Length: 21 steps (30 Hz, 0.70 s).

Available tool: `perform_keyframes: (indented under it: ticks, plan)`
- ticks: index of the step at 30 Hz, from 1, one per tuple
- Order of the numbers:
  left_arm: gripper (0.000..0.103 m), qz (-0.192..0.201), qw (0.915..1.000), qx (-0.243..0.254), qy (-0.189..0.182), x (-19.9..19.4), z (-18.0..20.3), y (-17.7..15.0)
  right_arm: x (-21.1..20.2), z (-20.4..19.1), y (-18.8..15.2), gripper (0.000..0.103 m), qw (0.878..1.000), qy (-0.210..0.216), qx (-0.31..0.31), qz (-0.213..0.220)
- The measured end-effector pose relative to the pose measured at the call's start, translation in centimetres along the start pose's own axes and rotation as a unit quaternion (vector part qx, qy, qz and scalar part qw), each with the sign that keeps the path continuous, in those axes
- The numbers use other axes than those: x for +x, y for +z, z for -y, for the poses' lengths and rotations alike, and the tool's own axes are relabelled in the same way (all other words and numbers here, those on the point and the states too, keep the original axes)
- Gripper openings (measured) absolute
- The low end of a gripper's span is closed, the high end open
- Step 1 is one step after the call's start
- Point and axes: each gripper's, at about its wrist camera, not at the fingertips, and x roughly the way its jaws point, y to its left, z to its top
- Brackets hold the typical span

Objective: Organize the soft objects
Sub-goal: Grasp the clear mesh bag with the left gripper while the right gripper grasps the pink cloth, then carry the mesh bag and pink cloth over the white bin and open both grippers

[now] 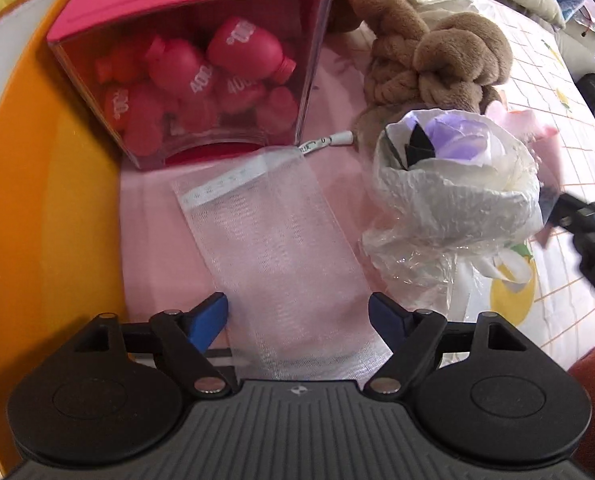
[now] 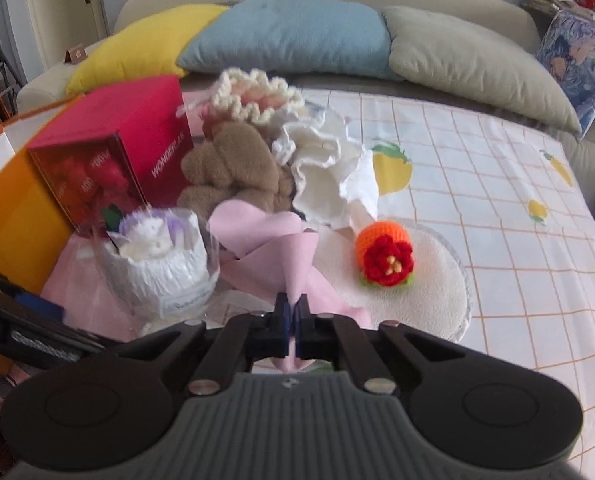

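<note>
My left gripper (image 1: 298, 314) is open, with its blue pads either side of a white mesh pouch (image 1: 273, 248) lying flat on pink cloth (image 1: 157, 232). A wrapped white and purple flower bouquet (image 1: 453, 184) stands just right of it; it also shows in the right wrist view (image 2: 157, 256). My right gripper (image 2: 293, 314) is shut on the stem of a pink paper-wrapped bundle (image 2: 265, 248). A brown plush knot (image 1: 429, 64) lies behind. An orange and red crochet flower (image 2: 385, 258) rests on a white round pad (image 2: 429, 280).
A red box with a clear front holding red bottle-shaped toys (image 1: 201, 76) stands at the back left, against an orange bin wall (image 1: 37, 184). White cloth (image 2: 329, 168) and a cream crochet piece (image 2: 257, 94) lie behind. Pillows (image 2: 293, 36) line the bed's far edge.
</note>
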Motion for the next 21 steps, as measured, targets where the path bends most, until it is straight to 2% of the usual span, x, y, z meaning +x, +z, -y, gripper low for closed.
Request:
perform_keyframes:
  ticks: [2,4,5,7,8,9,10,13,21]
  plan:
    - [0.082,0.009,0.9999,0.013,0.007,-0.1,0.4,-0.3,-1.1,0.0,0.2,0.000,1.000,-0.003,0.010,0.010]
    - [0.064,0.022,0.9992,0.031,0.014,-0.6,0.8,-0.7,-2.4,0.0,0.2,0.000,1.000,-0.007,0.022,0.017]
    - [0.059,0.031,0.9985,0.043,0.014,-0.9,1.0,-1.0,-2.9,-0.1,0.2,0.000,0.999,-0.010,0.028,0.020]
    - [0.036,0.043,0.9971,0.062,0.013,-1.2,1.4,-1.4,-3.9,-0.2,0.0,0.000,0.999,-0.013,0.042,0.021]
    - [0.030,0.048,0.9961,0.073,0.009,-1.3,1.7,-1.7,-4.2,-0.2,-0.2,0.000,0.999,-0.013,0.048,0.018]
    - [0.019,0.053,0.9954,0.080,0.002,-1.4,1.8,-1.9,-4.4,-0.3,-0.3,0.000,0.998,-0.012,0.052,0.015]
    - [0.011,0.058,0.9946,0.086,-0.006,-1.5,1.9,-2.3,-4.5,-0.5,-0.5,0.000,0.998,-0.012,0.056,0.011]
    - [0.004,0.085,0.9925,0.086,-0.019,-2.5,1.9,-3.2,-4.9,-1.1,-1.1,0.000,0.998,-0.018,0.059,-0.001]
    - [0.003,0.155,0.9845,0.063,-0.053,-7.7,-0.1,-4.0,-6.8,-1.7,-1.7,0.000,0.995,-0.025,0.094,-0.002]
